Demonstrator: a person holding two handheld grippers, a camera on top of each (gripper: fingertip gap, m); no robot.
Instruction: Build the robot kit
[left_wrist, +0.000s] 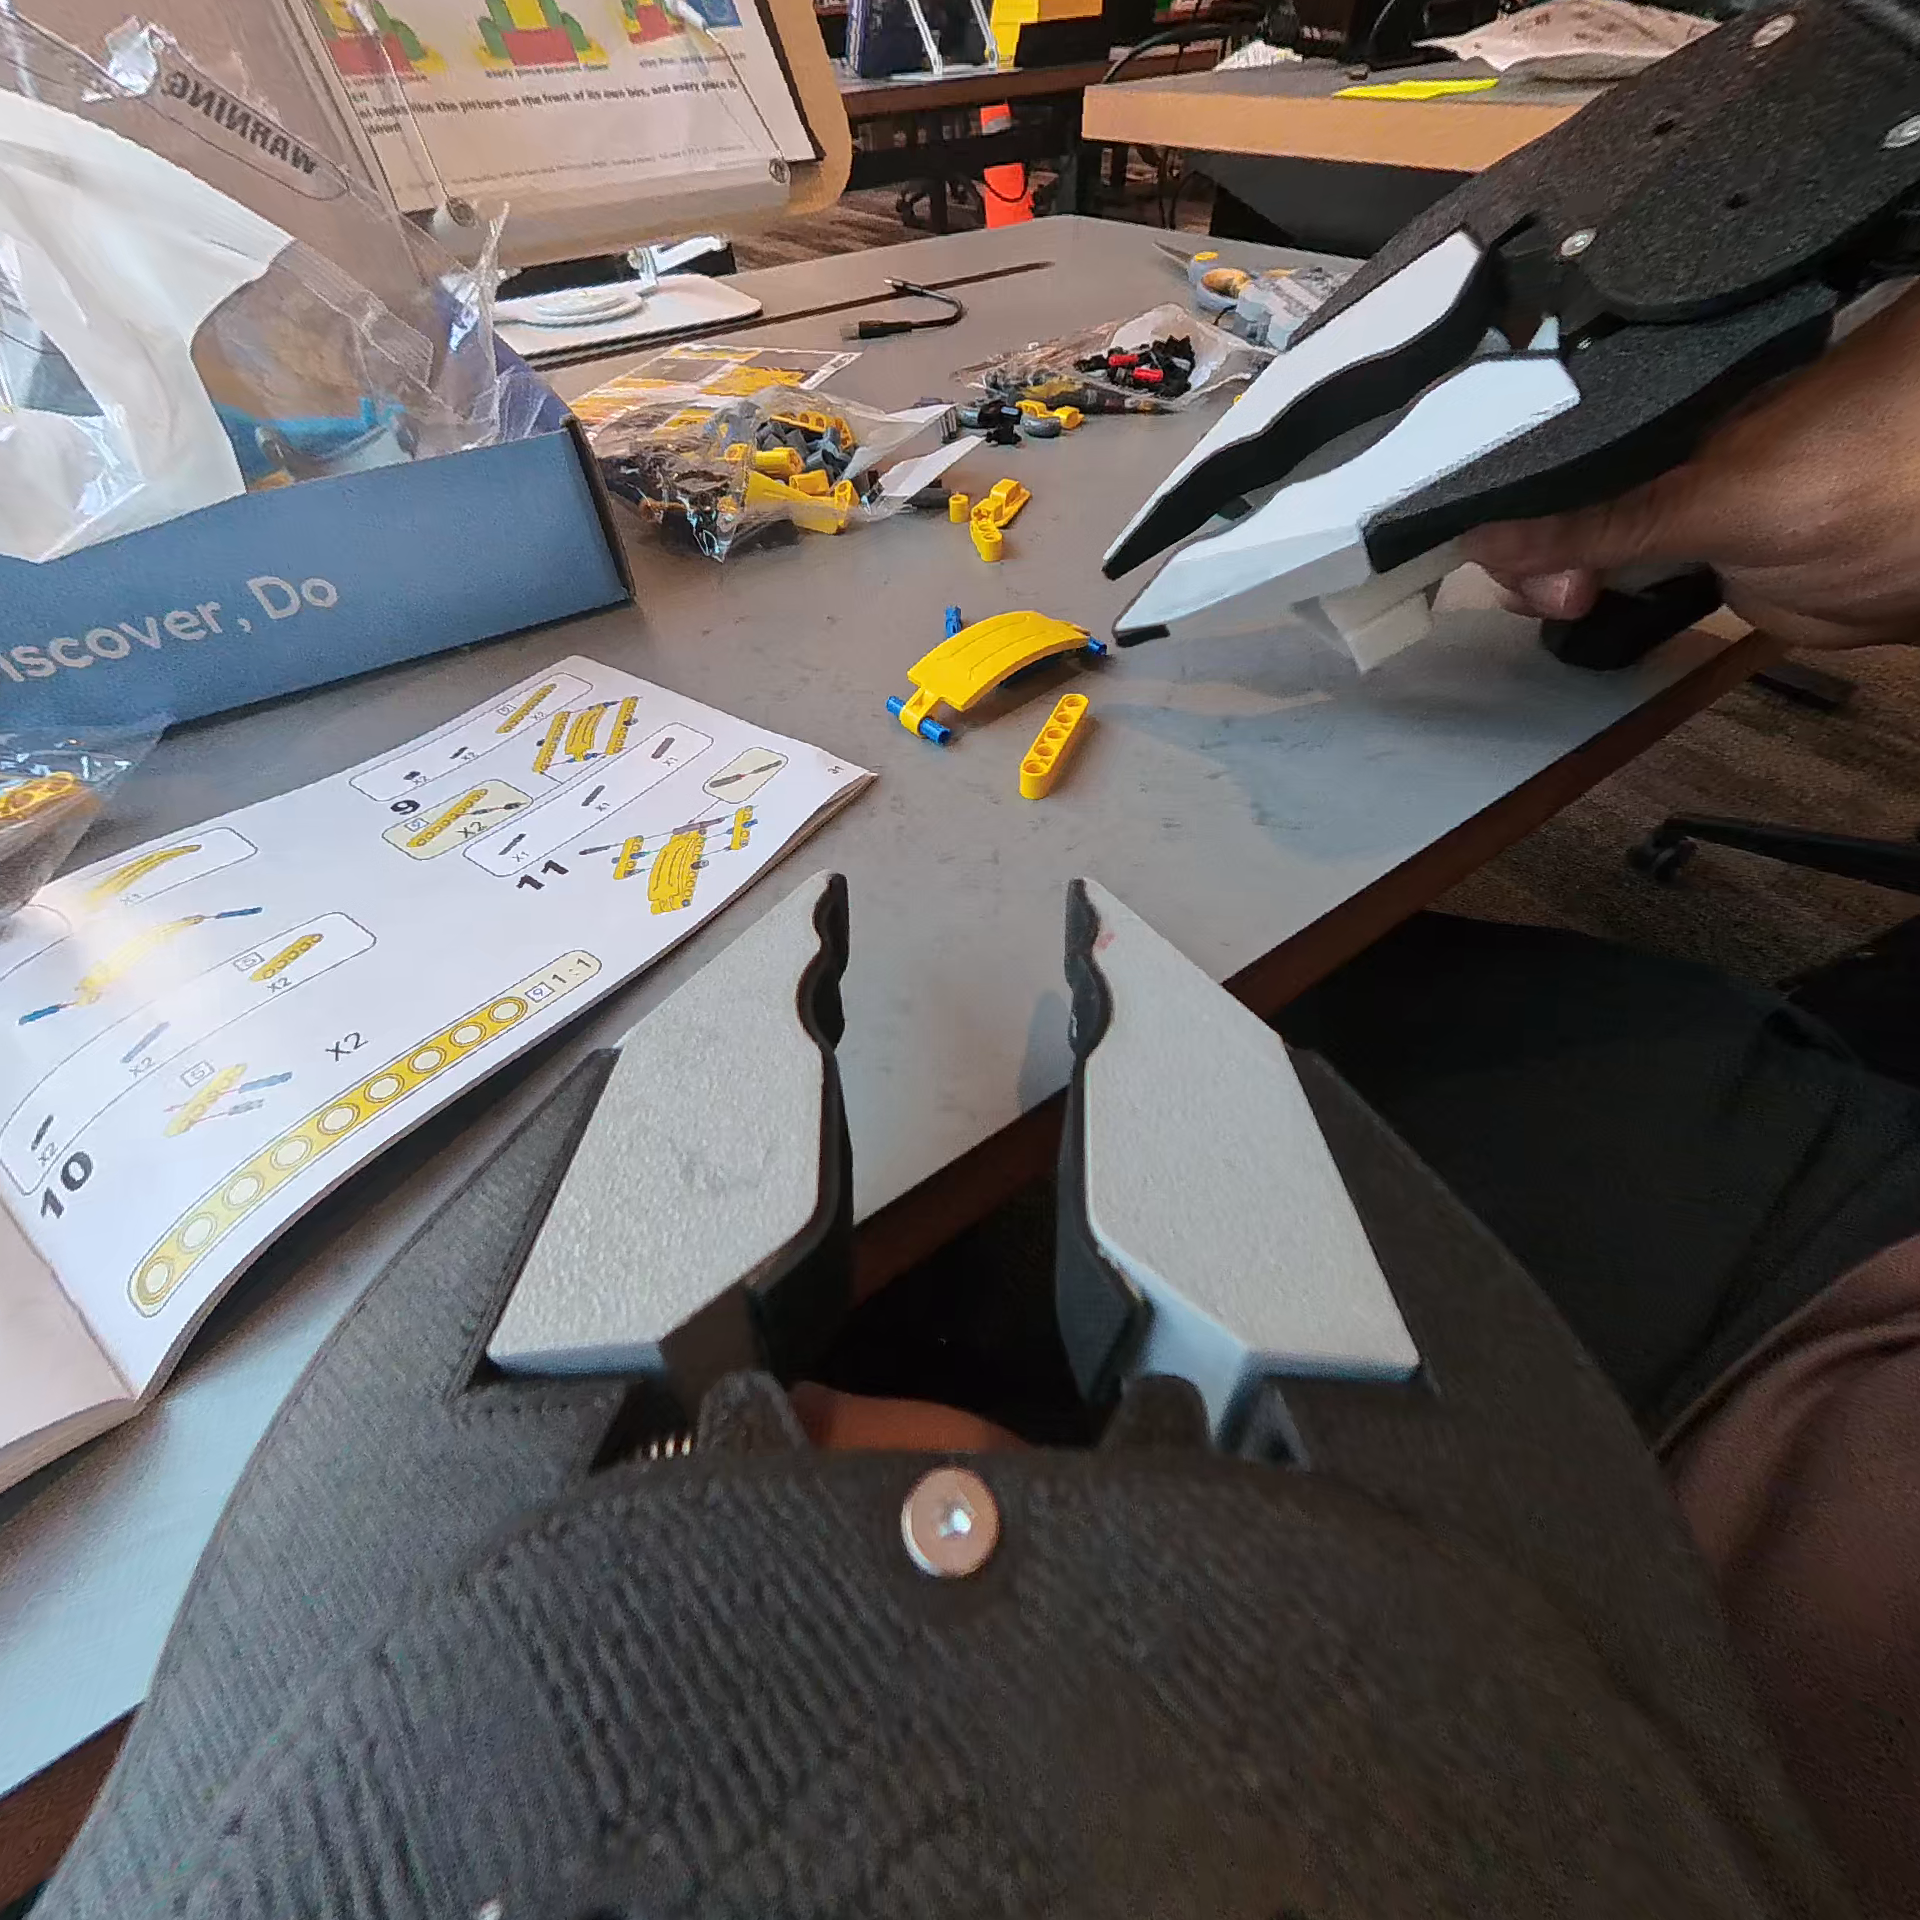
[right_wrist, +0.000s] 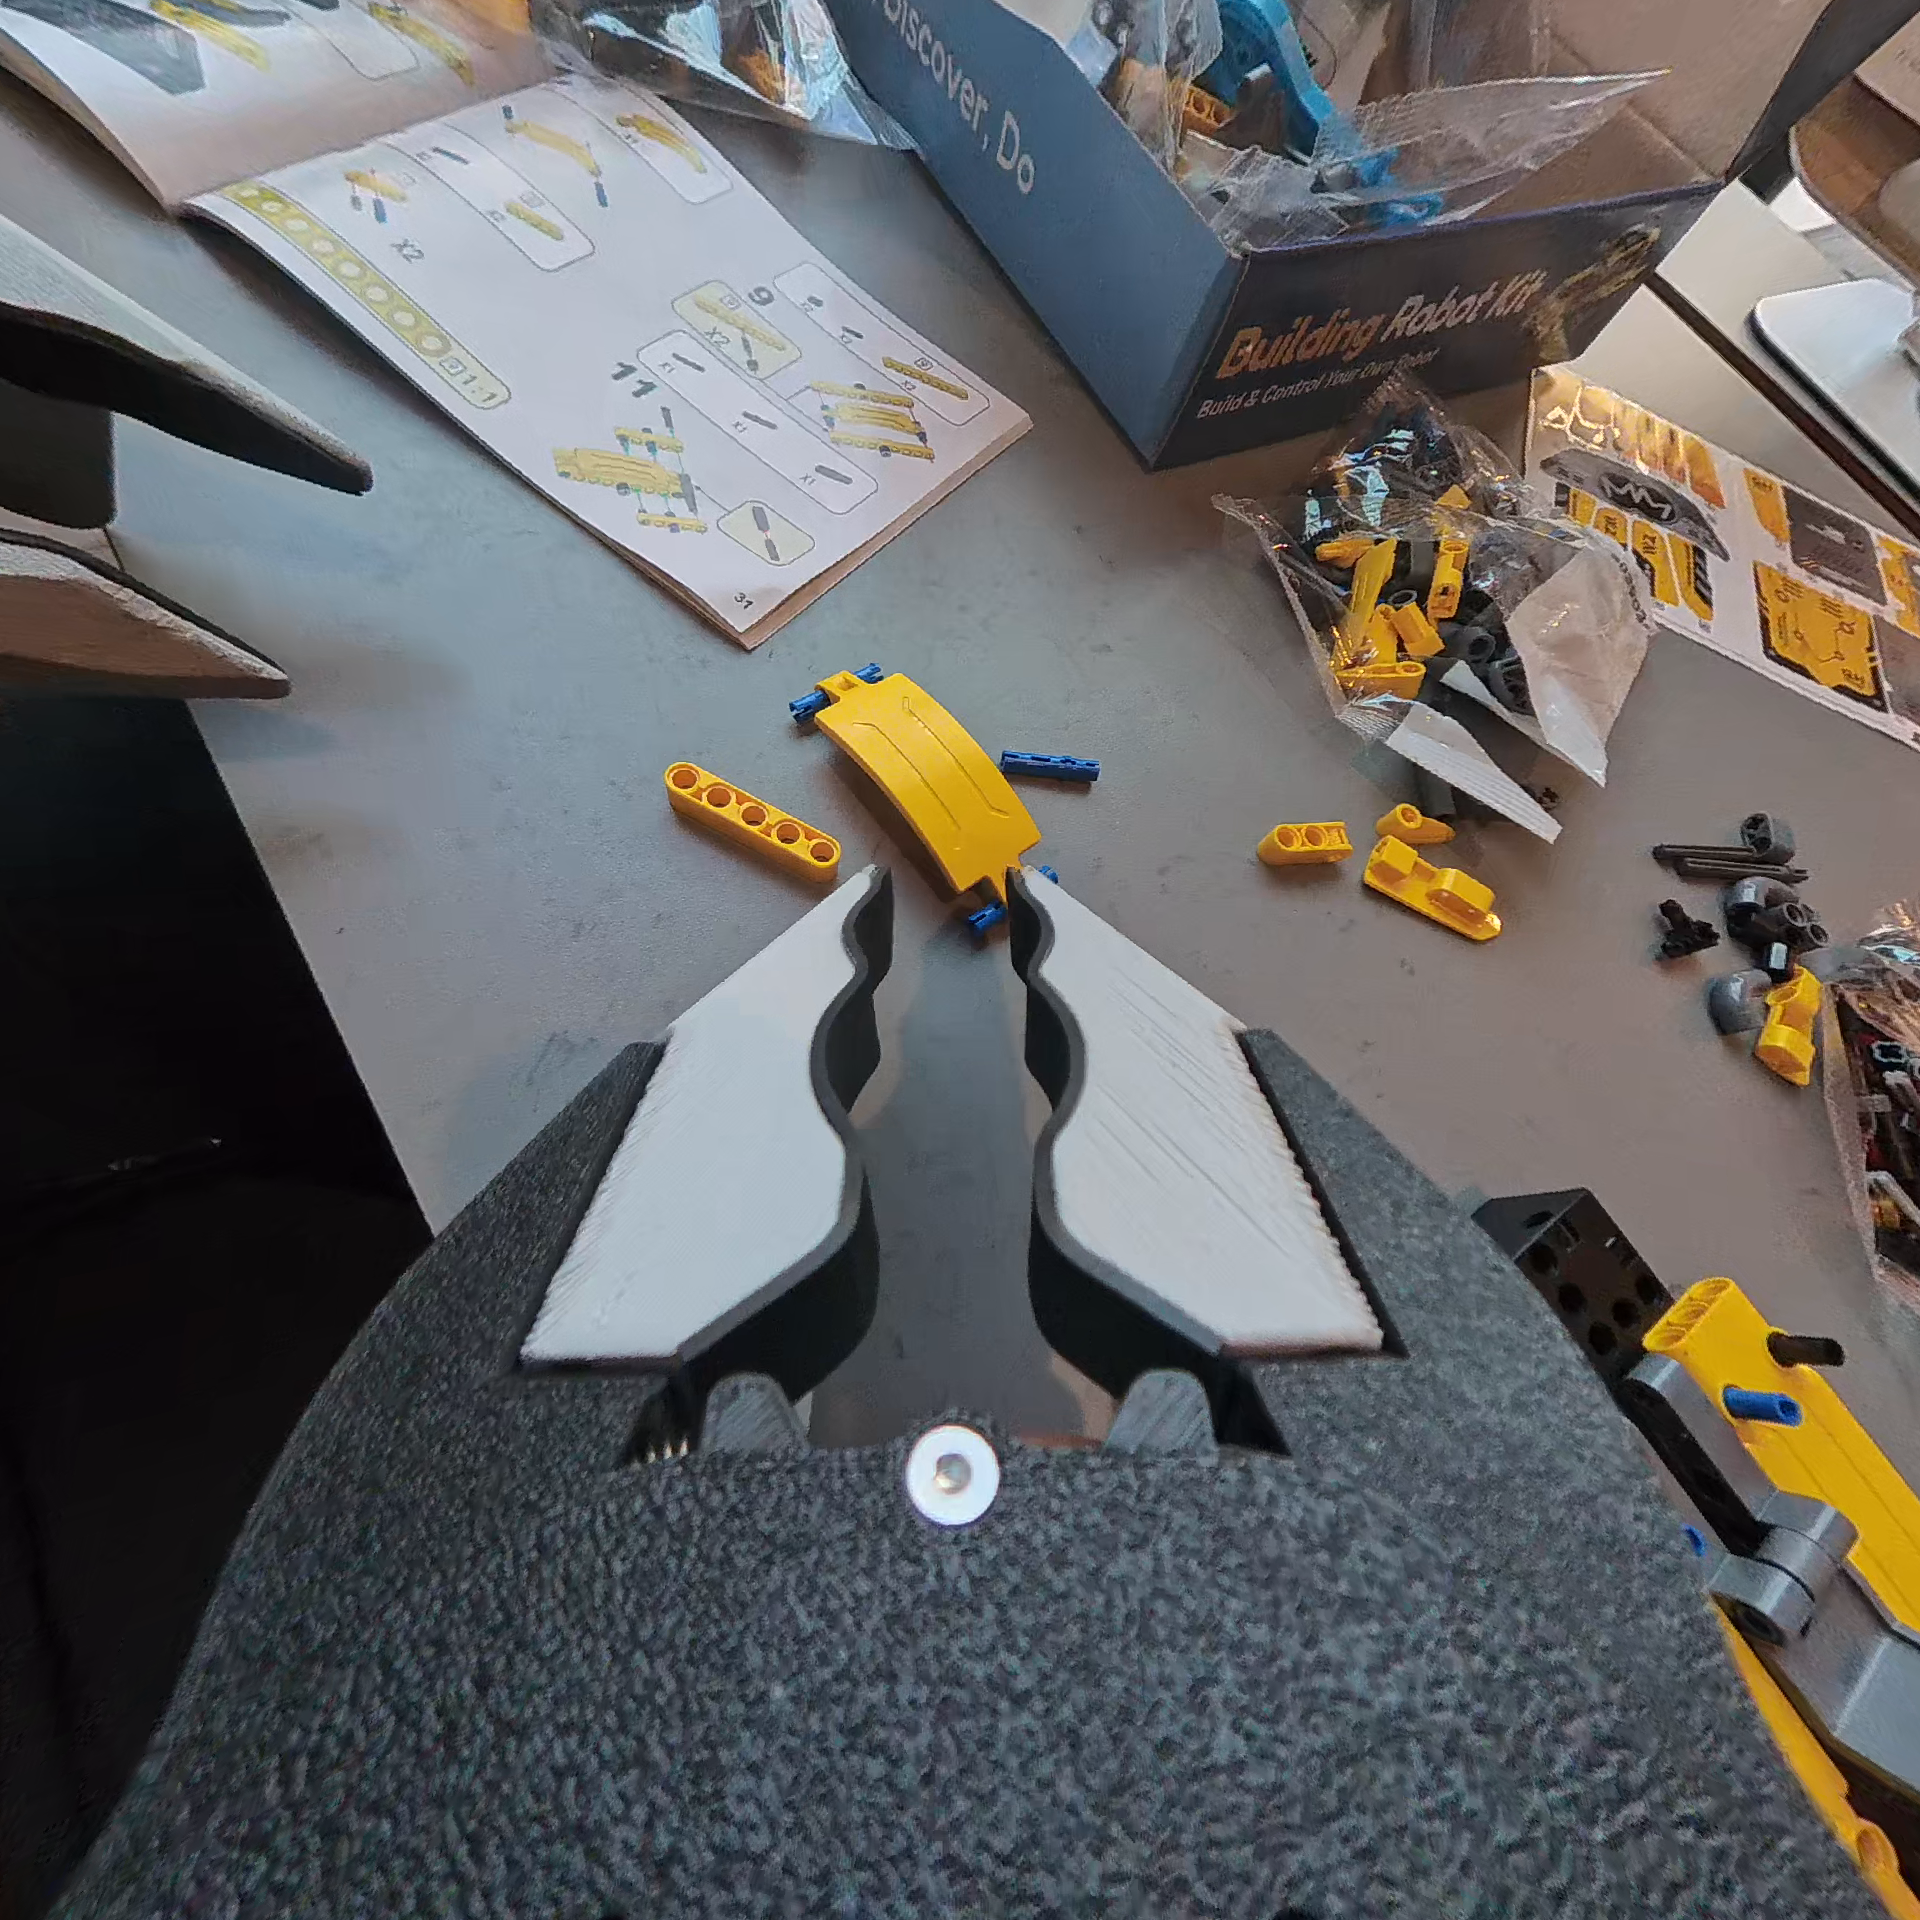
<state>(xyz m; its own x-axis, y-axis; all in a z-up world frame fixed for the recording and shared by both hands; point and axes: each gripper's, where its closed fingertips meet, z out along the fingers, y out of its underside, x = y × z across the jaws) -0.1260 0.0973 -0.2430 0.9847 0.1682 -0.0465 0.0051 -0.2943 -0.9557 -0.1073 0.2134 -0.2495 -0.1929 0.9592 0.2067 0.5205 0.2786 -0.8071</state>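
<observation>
A yellow curved panel with blue pins (left_wrist: 987, 660) (right_wrist: 925, 779) lies on the grey table (left_wrist: 1195, 790). A yellow five-hole beam (left_wrist: 1051, 745) (right_wrist: 750, 821) lies beside it, and a loose blue pin (right_wrist: 1049, 766) on its other side. My right gripper (right_wrist: 948, 883) (left_wrist: 1127, 597) is open and empty, its tips just short of the panel's near end. My left gripper (left_wrist: 951, 894) is open and empty, near the table's front edge, beside the open instruction booklet (left_wrist: 395, 935) (right_wrist: 623, 332). The left gripper's fingers (right_wrist: 187, 436) show at the left edge of the right wrist view.
A blue kit box (left_wrist: 312, 582) (right_wrist: 1299, 281) with plastic bags stands behind the booklet. Bags of yellow and black parts (left_wrist: 748, 468) (right_wrist: 1455, 613), loose yellow pieces (right_wrist: 1392, 862), a sticker sheet (right_wrist: 1745, 561) and a part-built yellow assembly (right_wrist: 1787, 1475) lie around. The table edge (left_wrist: 1455, 862) runs at the right. The grippers' ends are close to 12 cm from one another. From the right gripper's tips to the loose blue pin (right_wrist: 1049, 766) is close to 5 cm.
</observation>
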